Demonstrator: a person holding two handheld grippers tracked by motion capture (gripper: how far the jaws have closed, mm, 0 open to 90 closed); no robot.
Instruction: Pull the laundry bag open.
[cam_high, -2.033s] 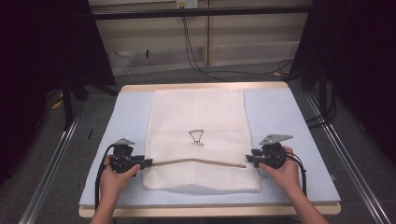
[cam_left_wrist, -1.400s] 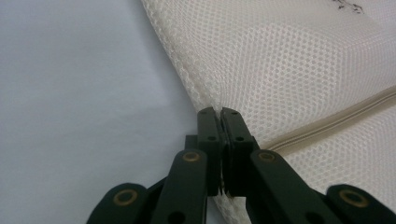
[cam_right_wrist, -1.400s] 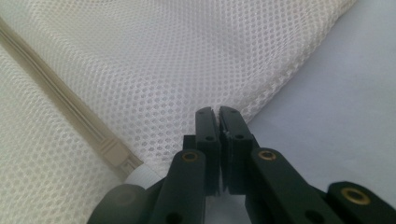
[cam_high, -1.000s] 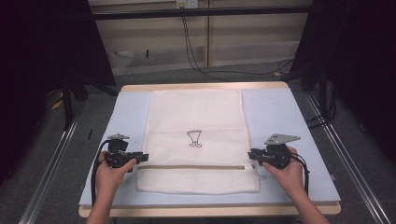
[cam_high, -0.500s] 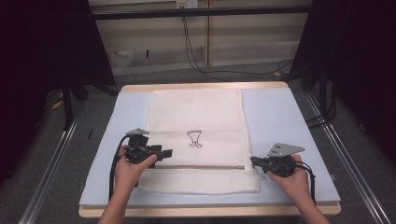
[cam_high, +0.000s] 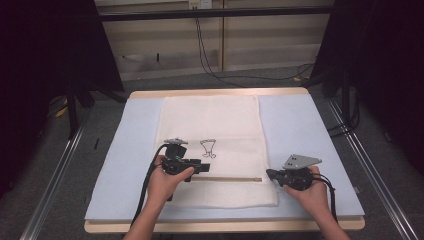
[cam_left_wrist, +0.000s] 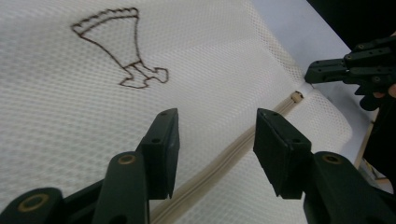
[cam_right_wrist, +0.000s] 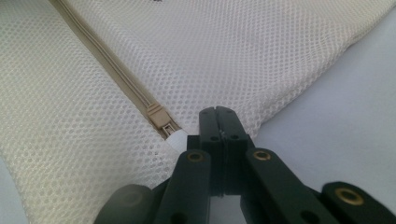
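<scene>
The mesh bag lies flat on the blue mat of the table, its zipper running crosswise near the person's edge.

Status of work — zipper closing:
- The zipper reads as closed along its visible length. In the right gripper view the slider sits at the end of the track, next to the white tab at the bag's edge.
- The right gripper sits at the bag's right edge, beside the zipper end. Its jaws are pressed fully together; whether a pinch of fabric or the pull tab lies between them cannot be told.
- The left gripper is over the middle of the bag, just beside the embroidered figure. Its jaws stand partly apart and have just been narrowing — nothing is between them, and the zipper passes underneath.

Judgement: the closing stroke appears complete. Remaining work looks limited to releasing the right-hand hold and clearing both grippers from the bag.
</scene>
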